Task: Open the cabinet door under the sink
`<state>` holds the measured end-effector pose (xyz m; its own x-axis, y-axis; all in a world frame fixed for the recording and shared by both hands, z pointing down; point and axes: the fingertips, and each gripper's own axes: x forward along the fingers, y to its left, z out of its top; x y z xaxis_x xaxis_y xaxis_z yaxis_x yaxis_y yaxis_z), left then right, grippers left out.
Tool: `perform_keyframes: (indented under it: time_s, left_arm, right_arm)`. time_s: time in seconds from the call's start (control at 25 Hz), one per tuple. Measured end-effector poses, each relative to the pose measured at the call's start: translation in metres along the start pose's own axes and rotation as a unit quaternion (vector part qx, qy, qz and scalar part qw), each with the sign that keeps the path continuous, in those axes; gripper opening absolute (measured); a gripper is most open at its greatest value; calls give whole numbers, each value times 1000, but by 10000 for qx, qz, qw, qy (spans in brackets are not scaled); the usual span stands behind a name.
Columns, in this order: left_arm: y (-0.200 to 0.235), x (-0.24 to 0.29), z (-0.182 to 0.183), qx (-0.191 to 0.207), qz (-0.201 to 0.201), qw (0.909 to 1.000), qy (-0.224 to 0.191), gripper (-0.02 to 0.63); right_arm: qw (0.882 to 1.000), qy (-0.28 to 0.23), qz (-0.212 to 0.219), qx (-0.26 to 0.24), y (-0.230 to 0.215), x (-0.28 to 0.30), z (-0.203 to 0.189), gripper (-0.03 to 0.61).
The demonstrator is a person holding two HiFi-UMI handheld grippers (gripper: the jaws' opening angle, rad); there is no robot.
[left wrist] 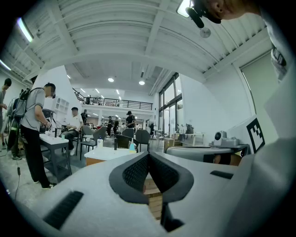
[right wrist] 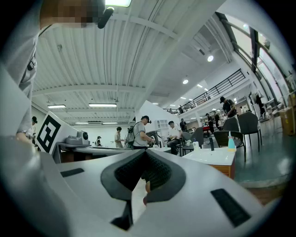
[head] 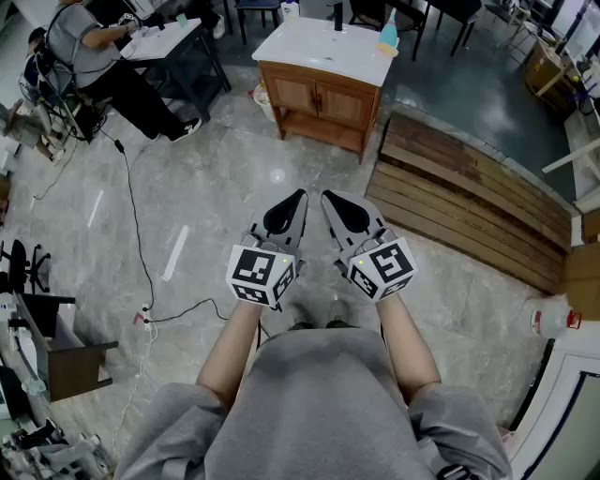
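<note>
Cabinet door [head: 293, 94] under the sink [head: 323, 49] is shut, so the task has not begun: every step is left, from walking over to gripping and pulling. It is one of two wooden panels side by side in the front of a small wooden vanity [head: 323, 127] with a white top. Each panel has a recessed frame, and both sit flush with the carcass. Any knobs or pulls are too small to make out from here. Below the panels an open shelf runs between the legs. A dark faucet [head: 338, 15] rises at the back of the sink and a light blue bottle [head: 388, 36] stands at the right end of the top.

The vanity stands on the grey floor [head: 216, 178] at the far side of the head view, well apart from the person. A stack of wooden planks [head: 469, 197] lies on the floor to its right.

The left hand-held gripper [head: 300, 195] and the right hand-held gripper [head: 326, 195] are held close to the person's body, side by side, pointing towards the vanity. Each one's own view shows its dark ribbed pads clenched tip to tip with nothing between them. Judging from this, the person must first close the gap, then part one pair of jaws to take hold of a door's edge or pull
</note>
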<state>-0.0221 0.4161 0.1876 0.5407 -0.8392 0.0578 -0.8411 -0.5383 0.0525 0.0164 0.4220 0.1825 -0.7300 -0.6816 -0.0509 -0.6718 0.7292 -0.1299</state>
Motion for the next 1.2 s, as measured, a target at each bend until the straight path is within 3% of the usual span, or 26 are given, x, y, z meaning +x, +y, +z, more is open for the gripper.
perform_keyframes:
  time_s: [0.4,0.92,1.2]
  left_arm:
    - [-3,3,-3,-62,10,10000,38,8]
    - [-41,31,-15,-142,2,9997,196,8]
    - [-34,52,-25,-151,-35,9993,338,8]
  right_arm:
    - [10000,56,36,-53,-2,-4,-5,3]
    - [9999,148,-7,80,-39,-41,-12,3]
    - [9995,197,-30,238,-57,-31,-23,3]
